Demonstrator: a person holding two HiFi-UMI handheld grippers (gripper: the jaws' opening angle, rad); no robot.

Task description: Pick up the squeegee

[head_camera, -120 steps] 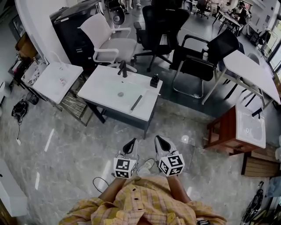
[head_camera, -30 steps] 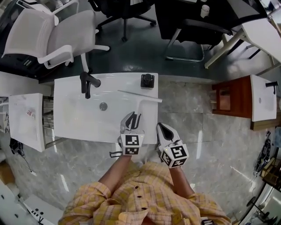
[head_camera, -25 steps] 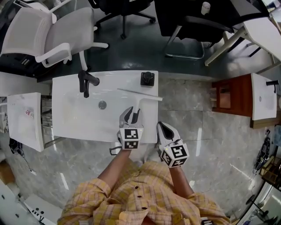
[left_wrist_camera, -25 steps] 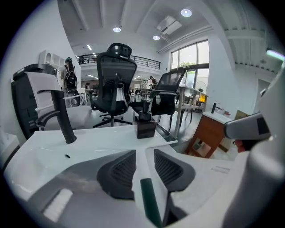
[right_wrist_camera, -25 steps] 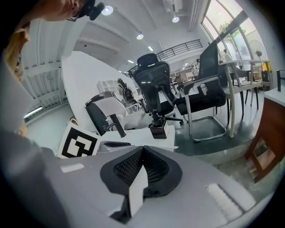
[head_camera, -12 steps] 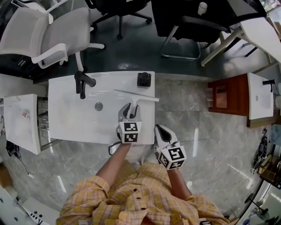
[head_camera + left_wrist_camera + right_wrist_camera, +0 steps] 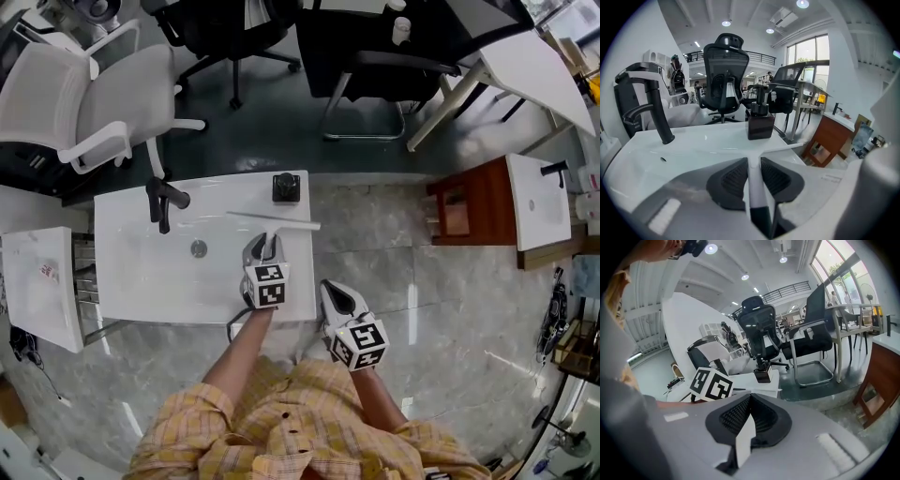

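Left tool (image 7: pixel 265 246): jaws just been closing, now pinching the squeegee (image 7: pixel 277 222) handle; blade crosswise at its 12 o'clock.
Squeegee: on white worktop (image 7: pixel 141 277), toward its 3 o'clock edge.
Right tool (image 7: pixel 338 298): pressed together, at 4 o'clock of the left.

The white T-shaped squeegee (image 7: pixel 281 221) lies flat on the white table (image 7: pixel 141 281) near its right edge, blade crosswise, slim handle pointing toward the near edge.
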